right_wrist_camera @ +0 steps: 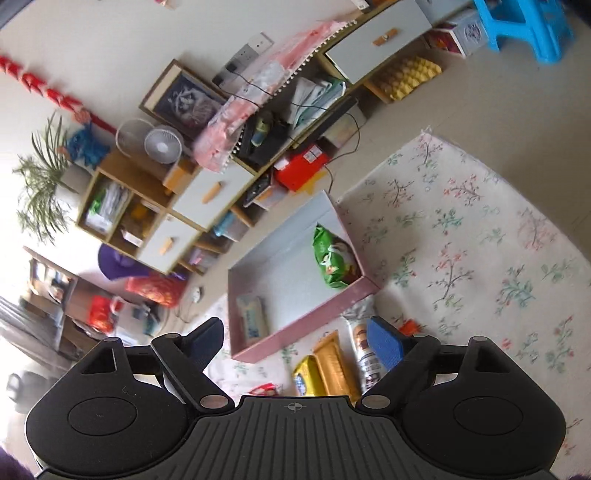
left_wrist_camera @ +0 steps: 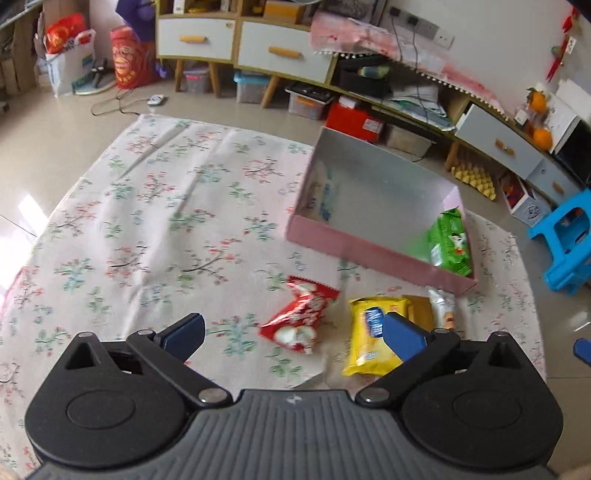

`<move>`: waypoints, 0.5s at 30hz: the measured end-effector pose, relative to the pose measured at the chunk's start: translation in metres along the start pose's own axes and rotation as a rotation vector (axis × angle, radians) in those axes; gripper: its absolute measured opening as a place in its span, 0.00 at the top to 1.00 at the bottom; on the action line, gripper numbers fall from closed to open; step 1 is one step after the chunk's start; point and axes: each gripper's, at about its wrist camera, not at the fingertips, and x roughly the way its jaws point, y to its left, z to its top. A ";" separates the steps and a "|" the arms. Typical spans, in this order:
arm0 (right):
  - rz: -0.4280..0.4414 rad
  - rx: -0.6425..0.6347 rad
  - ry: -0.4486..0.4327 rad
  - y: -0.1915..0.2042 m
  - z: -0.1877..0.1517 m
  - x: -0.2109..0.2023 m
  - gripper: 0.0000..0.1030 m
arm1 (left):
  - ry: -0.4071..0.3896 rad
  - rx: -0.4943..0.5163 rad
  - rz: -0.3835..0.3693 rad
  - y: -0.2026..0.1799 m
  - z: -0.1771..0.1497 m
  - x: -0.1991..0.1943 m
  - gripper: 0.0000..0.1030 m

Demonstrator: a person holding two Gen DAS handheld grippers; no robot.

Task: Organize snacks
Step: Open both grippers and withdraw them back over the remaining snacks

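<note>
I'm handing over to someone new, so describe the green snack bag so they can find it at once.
Find the flowered cloth on the floor, then the shallow pink box with the silver inside lying on it. The green bag lies in the box's corner nearest the blue stool. It is the only green packet, and the red, yellow and white ones lie outside the box.

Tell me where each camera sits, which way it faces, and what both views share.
Left wrist: on the left gripper, angled down over the floral cloth; open jaws frame a red packet and yellow packet in front of the pink box.
Right wrist: on the right gripper, rolled and angled down toward the box and cabinets; open, empty jaws show.
Shared: box, green packet, yellow packet, cloth, blue stool.
</note>
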 end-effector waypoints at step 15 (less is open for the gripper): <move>-0.219 -0.278 0.132 -0.003 -0.021 0.037 0.16 | 0.025 -0.033 -0.010 0.019 -0.022 0.001 0.24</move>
